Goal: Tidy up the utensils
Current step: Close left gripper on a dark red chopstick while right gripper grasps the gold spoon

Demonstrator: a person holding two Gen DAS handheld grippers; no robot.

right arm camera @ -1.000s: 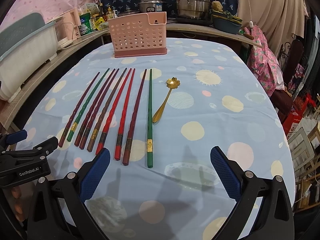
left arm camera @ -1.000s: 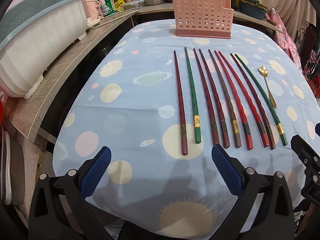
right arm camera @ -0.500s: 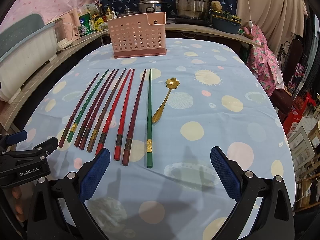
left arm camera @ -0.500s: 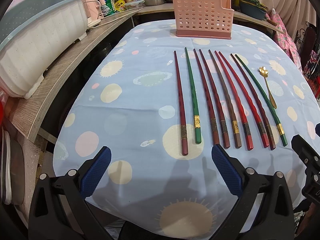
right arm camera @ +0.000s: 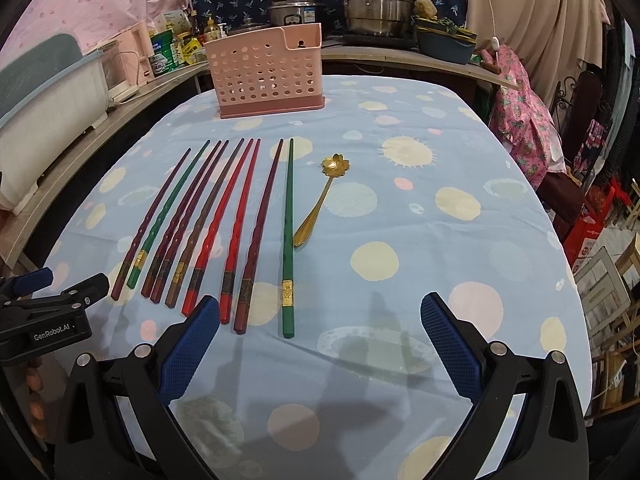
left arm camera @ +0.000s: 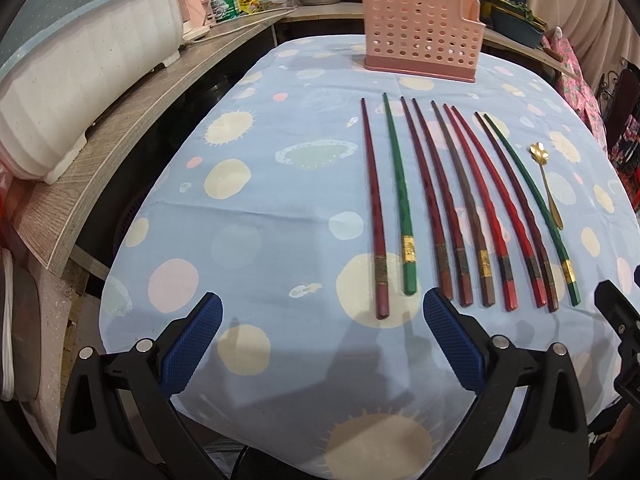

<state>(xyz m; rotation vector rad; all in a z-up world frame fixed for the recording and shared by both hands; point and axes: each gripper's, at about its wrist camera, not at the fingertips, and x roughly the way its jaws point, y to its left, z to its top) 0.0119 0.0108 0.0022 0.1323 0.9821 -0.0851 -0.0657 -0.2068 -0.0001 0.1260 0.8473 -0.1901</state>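
Several red, brown and green chopsticks (left arm camera: 460, 200) (right arm camera: 224, 220) lie side by side on the blue dotted tablecloth (left arm camera: 280, 208). A gold flower-headed spoon (left arm camera: 546, 184) (right arm camera: 322, 196) rests just right of them. A pink perforated utensil holder (left arm camera: 420, 46) (right arm camera: 268, 70) stands upright at the table's far side. My left gripper (left arm camera: 322, 340) hovers open above the near edge, short of the leftmost chopstick ends. My right gripper (right arm camera: 320, 340) is open too, just short of the rightmost green chopstick's (right arm camera: 288, 236) end. Both hold nothing.
A white and teal dish rack (left arm camera: 72, 80) sits on a wooden shelf (left arm camera: 120, 152) left of the table. Pots (right arm camera: 376, 4), bottles and a blue tub (right arm camera: 444, 46) crowd the back counter. Pink cloth (right arm camera: 520, 112) hangs beyond the right edge.
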